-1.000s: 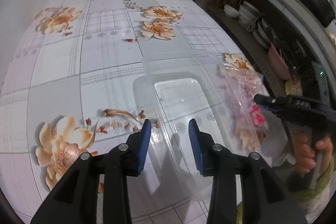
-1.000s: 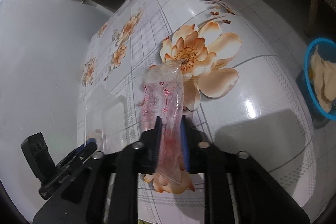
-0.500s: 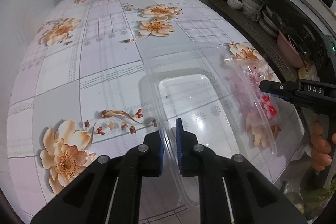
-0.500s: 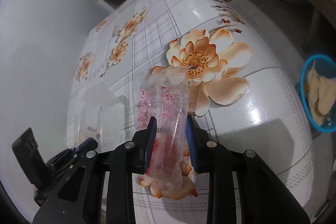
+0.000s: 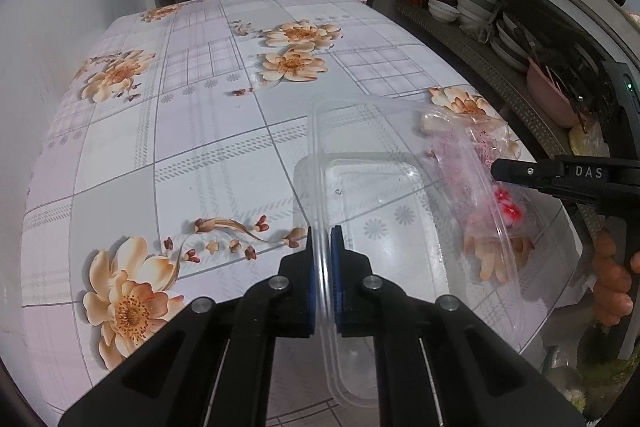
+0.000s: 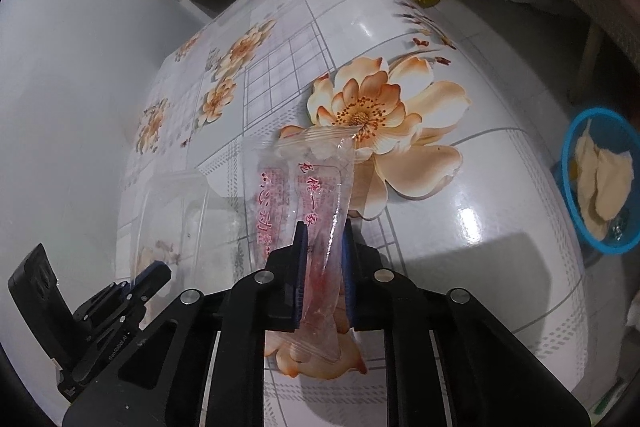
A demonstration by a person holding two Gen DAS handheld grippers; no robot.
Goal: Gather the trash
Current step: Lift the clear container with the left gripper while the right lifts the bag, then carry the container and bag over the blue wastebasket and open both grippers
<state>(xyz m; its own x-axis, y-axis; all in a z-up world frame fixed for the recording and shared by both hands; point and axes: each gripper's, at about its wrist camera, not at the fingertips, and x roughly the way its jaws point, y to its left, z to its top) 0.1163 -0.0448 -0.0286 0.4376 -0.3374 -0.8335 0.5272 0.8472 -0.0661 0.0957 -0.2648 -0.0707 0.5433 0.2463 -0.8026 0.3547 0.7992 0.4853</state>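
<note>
My left gripper (image 5: 323, 259) jaws closing, pinching clear tray (image 5: 384, 211) rim. Right gripper (image 6: 324, 267) jaws closing on plastic wrapper (image 6: 316, 195); bench (image 5: 160, 147) flower at 12 o'clock.

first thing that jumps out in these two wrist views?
The clear plastic tray near the table's front edge, its rim pinched in the closing left gripper. Beside it, a red-printed plastic wrapper stands between the closing fingers of the right gripper, against the floral tablecloth.

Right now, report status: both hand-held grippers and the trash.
Left hand-held gripper closing on clear tray rim. Right hand-held gripper closing on plastic wrapper. Nothing blocking.
</note>
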